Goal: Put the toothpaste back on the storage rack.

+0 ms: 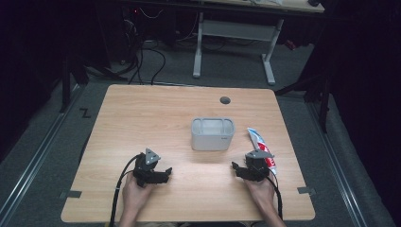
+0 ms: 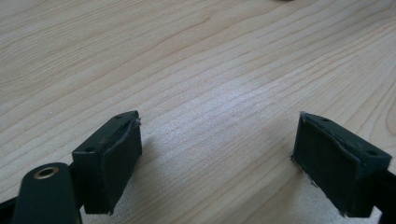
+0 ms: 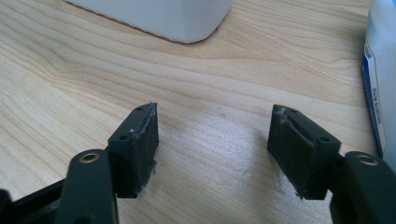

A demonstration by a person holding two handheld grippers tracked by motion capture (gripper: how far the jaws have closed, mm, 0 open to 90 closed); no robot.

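Toothpaste tube [image 1: 261, 144] lies flat on tabletop [image 1: 142, 123], just right of white bin [image 1: 213, 134], long axis running away from person. Right gripper [image 1: 245, 171] nearest, tube just beyond-right; fingers apart, empty. Left gripper [image 1: 158, 174] fingers apart, well off.

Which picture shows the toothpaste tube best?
The high view: the toothpaste tube lies whole on the table beside the right gripper. The right gripper view catches just its edge; the left gripper view looks at bare wood.
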